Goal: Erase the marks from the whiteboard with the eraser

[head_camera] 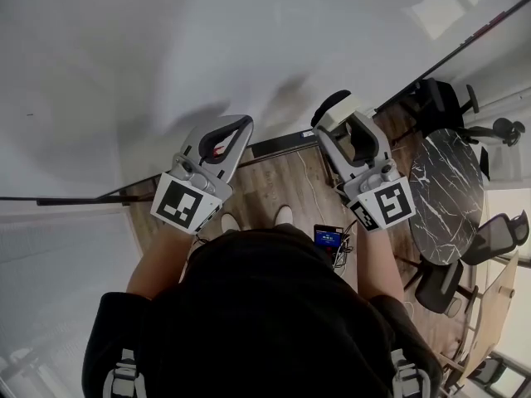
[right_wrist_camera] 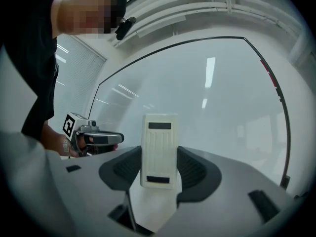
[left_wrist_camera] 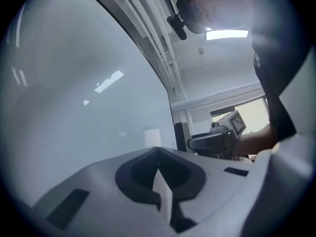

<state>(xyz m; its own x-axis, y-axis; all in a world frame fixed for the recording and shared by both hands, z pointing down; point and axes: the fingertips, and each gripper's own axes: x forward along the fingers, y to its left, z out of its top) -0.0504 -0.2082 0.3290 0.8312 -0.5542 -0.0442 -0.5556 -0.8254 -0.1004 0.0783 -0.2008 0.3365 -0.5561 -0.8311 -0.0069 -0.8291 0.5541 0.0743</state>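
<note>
Right gripper view: the right gripper (right_wrist_camera: 158,171) pinches the cream eraser (right_wrist_camera: 159,142) upright, facing the whiteboard (right_wrist_camera: 222,107) near its lower edge. The left gripper (left_wrist_camera: 159,177) has its jaws pressed together on nothing, beside it.

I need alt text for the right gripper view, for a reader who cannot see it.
The right gripper clamps a cream eraser between its jaws, in front of the whiteboard. The left gripper shows at the left edge.
</note>
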